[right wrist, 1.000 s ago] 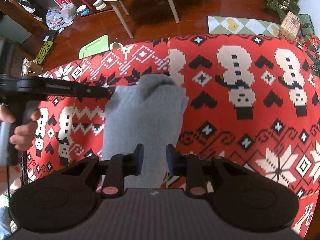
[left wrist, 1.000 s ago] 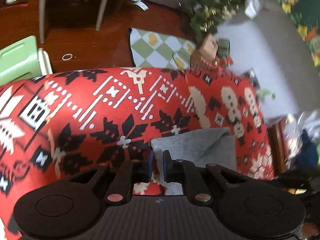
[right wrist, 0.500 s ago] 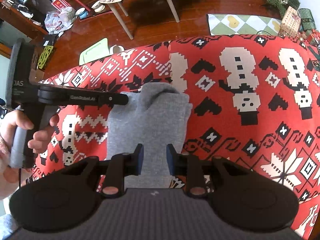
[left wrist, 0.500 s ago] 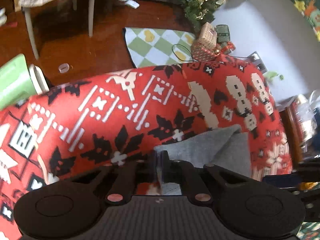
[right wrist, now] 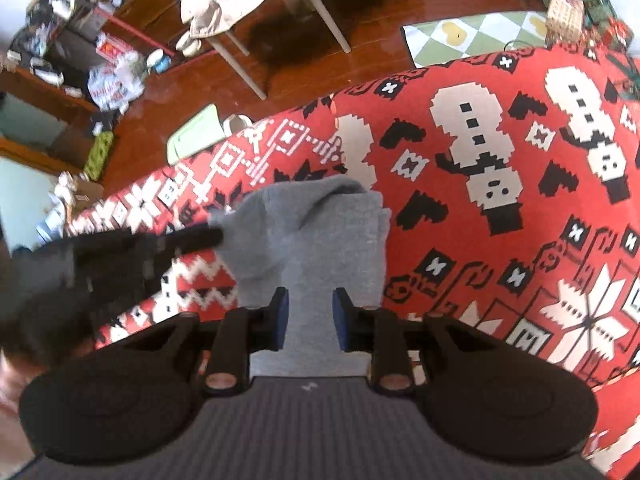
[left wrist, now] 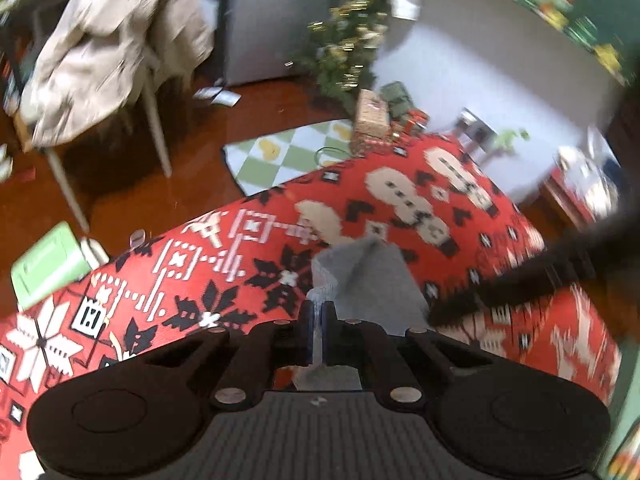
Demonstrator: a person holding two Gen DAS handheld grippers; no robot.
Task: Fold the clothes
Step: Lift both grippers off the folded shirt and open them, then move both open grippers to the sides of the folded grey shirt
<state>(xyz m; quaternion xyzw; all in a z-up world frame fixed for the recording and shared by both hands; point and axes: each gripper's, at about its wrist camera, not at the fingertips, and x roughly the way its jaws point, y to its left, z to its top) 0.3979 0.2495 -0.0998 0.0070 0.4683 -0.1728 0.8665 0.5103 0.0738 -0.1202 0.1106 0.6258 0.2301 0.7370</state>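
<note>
Left hand-held gripper (left wrist: 317,330) downtilted, clamping grey cloth (left wrist: 368,280).

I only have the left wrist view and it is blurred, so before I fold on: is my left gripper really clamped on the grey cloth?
Observer: Yes. From the right wrist view the left gripper pinches the left edge of the grey cloth and lifts it off the red patterned cover.
Operator: And the right gripper?
Observer: The right gripper has its jaws apart, straddling the cloth's near end; the pads do not look pressed on it.
Operator: Is the cloth flat yet?
Observer: No. It is humped up in the middle, with a raised fold at its far end.
</note>
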